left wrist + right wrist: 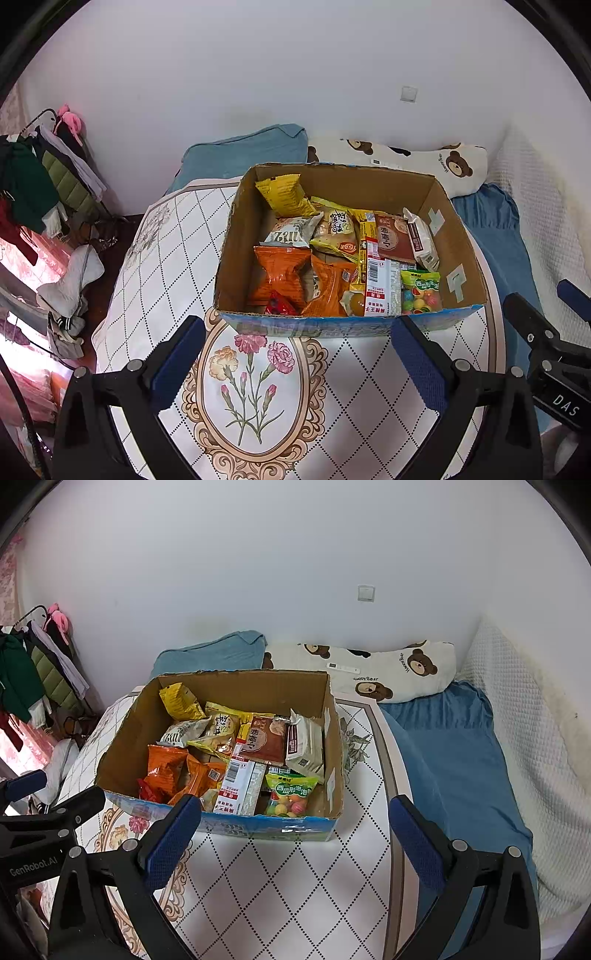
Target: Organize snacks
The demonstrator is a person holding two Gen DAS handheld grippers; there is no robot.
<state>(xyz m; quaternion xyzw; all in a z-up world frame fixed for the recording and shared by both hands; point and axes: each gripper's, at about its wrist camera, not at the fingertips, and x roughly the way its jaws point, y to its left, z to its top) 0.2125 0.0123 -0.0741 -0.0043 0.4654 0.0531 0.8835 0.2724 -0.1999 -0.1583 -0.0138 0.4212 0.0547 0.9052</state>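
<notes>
An open cardboard box (236, 258) with a blue front stands on a white patterned table (166, 266); it also shows in the right wrist view (118, 753). It holds several snack packets: orange bags (284, 277), a yellow bag (284, 195), a brown packet (393, 236), a green candy bag (421, 291). The candy bag shows in the right wrist view (291, 794) too. My left gripper (297, 354) is open and empty, just in front of the box. My right gripper (295, 834) is open and empty, at the box's front right corner.
A bed with a blue sheet (454, 768), a blue pillow (214, 653) and a bear-print pillow (388, 668) lies behind and right of the table. A clothes rack (40, 177) stands at the left. A white wall is behind.
</notes>
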